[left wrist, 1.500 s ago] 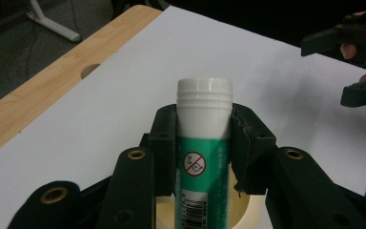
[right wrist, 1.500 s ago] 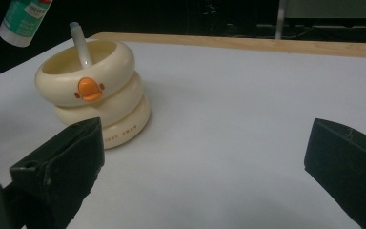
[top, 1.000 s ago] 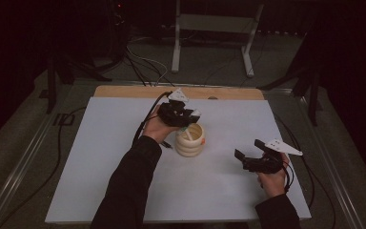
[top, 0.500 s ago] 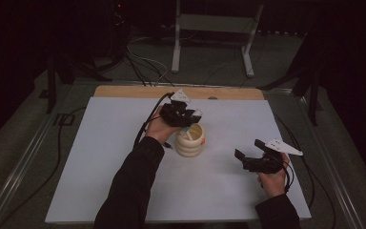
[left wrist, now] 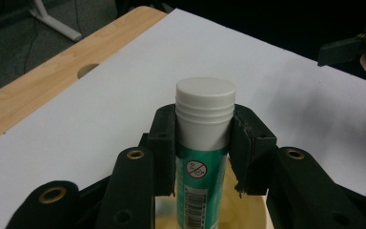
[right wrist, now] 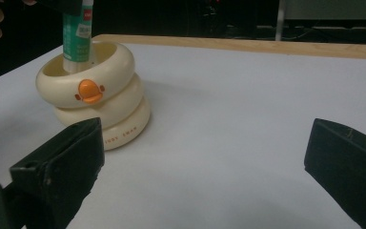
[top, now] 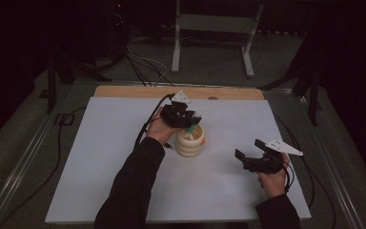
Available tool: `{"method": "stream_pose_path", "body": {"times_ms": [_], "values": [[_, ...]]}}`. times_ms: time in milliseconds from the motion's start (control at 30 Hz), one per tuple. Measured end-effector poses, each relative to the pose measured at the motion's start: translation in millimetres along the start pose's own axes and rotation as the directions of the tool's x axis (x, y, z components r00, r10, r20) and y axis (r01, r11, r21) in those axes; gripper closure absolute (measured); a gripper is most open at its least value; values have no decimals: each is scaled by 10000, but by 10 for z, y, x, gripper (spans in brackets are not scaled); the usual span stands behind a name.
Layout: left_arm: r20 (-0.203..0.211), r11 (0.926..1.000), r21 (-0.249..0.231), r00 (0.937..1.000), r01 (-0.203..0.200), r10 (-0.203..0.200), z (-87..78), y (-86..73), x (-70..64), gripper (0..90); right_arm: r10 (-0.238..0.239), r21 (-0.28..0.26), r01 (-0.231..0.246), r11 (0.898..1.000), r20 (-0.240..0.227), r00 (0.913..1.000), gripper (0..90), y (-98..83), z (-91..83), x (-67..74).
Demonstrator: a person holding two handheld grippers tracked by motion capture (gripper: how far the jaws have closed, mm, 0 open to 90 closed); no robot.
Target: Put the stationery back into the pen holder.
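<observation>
Step in hand: I judge I am lowering the glue stick (left wrist: 204,129) into the duck-faced pen holder (right wrist: 93,93) — its lower end is already inside the rim, seen from my right gripper view.

Left gripper (top: 187,118): my jaws are clamped on the glue stick just under its white cap, one pad on each side of the ribbed neck; the green label and barcode run down toward the cream cup below.

Right gripper (top: 249,160): jaws spread wide with nothing between them, resting over the white table sheet (top: 100,157), well apart from the holder and to its right in the high view.

Where the stick is: upright, over the holder's far-left side in my right gripper view, near the inner wall rather than centred; whether its base touches the bottom I cannot tell.

How to do it well: I would keep the stick vertical and ease it straight down — a tilt could lever against the rim and tip the stacked-ring body.

Release: I would part the pads only once the base seems seated, then lift straight up so a pad does not snag the cap.

Risk: the holder stands free on the sheet; my right gripper is near enough to steady it if it slides.
</observation>
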State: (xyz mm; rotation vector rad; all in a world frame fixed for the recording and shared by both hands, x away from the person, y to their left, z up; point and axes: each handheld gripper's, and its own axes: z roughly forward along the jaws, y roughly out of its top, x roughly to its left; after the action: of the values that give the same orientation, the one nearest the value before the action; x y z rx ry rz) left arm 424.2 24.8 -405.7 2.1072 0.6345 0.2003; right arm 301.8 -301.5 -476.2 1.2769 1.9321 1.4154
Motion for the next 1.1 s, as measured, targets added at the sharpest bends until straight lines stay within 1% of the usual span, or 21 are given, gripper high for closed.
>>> {"method": "stream_pose_path", "body": {"times_ms": [267,433,600,1000,1100], "values": [[-108,9999,92,9999,41,-40,-39,-95,20,654,10,-3,-10,10000,2,10000,0,0,-2,0],[-235,9997,148,9996,182,-178,-65,-177,58,653,-14,0,14,10000,-1,10000,0,0,-1,2],[-227,9992,95,9990,387,-385,-87,-250,91,652,-11,12,11,10000,-4,10000,0,-1,1,-1],[-315,9984,305,9984,478,-469,-74,-382,119,651,-11,36,11,10000,-19,10000,0,-2,3,2],[-352,9982,274,9980,526,-516,-67,-419,116,647,-9,32,9,10000,-5,10000,0,-1,2,0]]}}
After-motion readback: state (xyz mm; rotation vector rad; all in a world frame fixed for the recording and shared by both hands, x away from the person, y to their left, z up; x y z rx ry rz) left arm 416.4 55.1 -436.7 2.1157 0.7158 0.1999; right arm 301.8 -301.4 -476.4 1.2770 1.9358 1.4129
